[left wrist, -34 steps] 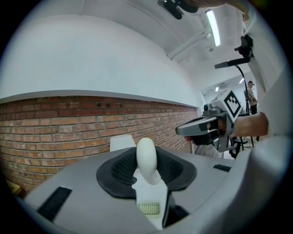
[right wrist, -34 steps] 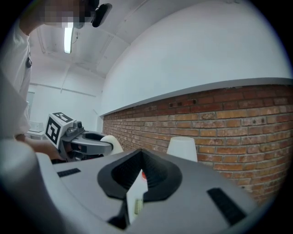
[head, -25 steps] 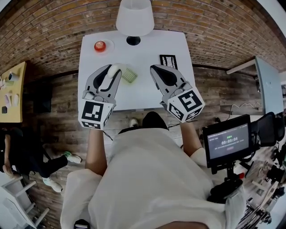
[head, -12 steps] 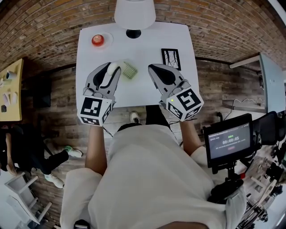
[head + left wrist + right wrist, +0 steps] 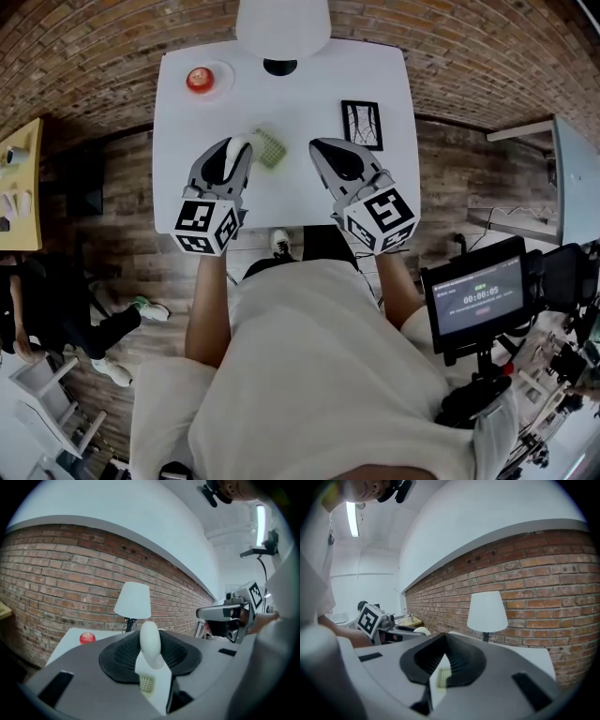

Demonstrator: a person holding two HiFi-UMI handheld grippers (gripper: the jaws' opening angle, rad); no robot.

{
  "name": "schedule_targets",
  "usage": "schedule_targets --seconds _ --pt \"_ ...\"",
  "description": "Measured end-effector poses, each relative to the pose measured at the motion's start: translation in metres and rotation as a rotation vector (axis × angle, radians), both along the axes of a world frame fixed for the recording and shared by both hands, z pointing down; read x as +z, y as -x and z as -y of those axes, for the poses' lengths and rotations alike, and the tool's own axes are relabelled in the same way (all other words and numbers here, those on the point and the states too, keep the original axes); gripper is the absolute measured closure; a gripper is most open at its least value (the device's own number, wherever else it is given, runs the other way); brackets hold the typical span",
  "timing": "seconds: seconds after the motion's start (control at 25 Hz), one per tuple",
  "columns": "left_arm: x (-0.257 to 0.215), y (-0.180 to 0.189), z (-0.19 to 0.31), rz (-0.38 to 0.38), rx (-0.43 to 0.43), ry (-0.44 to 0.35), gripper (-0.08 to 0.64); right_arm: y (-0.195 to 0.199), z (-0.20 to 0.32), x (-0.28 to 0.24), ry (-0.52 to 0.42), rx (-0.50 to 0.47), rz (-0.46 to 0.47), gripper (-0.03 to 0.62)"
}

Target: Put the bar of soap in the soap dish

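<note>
Above the near edge of the table (image 5: pixel 309 94), in the head view, I am holding my left gripper (image 5: pixel 234 150) and right gripper (image 5: pixel 321 148) side by side, with the green soap dish (image 5: pixel 272 147) lying between them. In the left gripper view, my jaws are clamping the white soap (image 5: pixel 151 641). In the right gripper view, my jaws are meeting at the tips, gripping nothing.

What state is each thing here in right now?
bar of soap: clamped in the left tongs
soap dish: empty, flat on the table
right tongs: closed, holding nothing
lamp: upright
screen: switched on, showing a timer
</note>
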State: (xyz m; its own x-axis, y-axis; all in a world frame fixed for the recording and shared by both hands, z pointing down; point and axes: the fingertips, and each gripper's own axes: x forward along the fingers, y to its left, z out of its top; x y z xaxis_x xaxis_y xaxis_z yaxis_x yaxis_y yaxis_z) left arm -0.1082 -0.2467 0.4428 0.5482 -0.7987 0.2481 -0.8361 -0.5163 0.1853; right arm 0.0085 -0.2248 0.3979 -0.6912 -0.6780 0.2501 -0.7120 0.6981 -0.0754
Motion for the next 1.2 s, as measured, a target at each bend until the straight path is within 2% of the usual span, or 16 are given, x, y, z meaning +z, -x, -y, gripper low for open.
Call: schedule_targets --seconds 0.12,0.36,0.48,0.76,1.04,1.2 --pt "0.024 0.002 0.005 -0.035 -0.042 0.053 0.434 0.001 0.009 0.012 0.032 -0.019 -0.02 0.589" --pt "0.065 -0.005 0.031 -0.05 -0.077 0.133 0.434 -0.004 0.038 0.045 0.097 -0.056 -0.053 0.589" --pt "0.078 -0.007 0.043 -0.083 -0.089 0.169 0.434 -0.001 0.05 0.06 0.127 -0.067 -0.058 0.589" --pt "0.102 0.002 0.035 -0.187 -0.151 0.26 0.434 0.003 0.047 0.073 0.183 -0.078 -0.06 0.589" --pt "0.13 -0.005 0.027 -0.235 -0.159 0.343 0.434 0.001 0.043 0.087 0.216 -0.082 -0.072 0.589" --pt "0.141 -0.007 0.028 -0.225 -0.129 0.371 0.434 0.007 0.042 0.093 0.239 -0.086 -0.082 0.589"
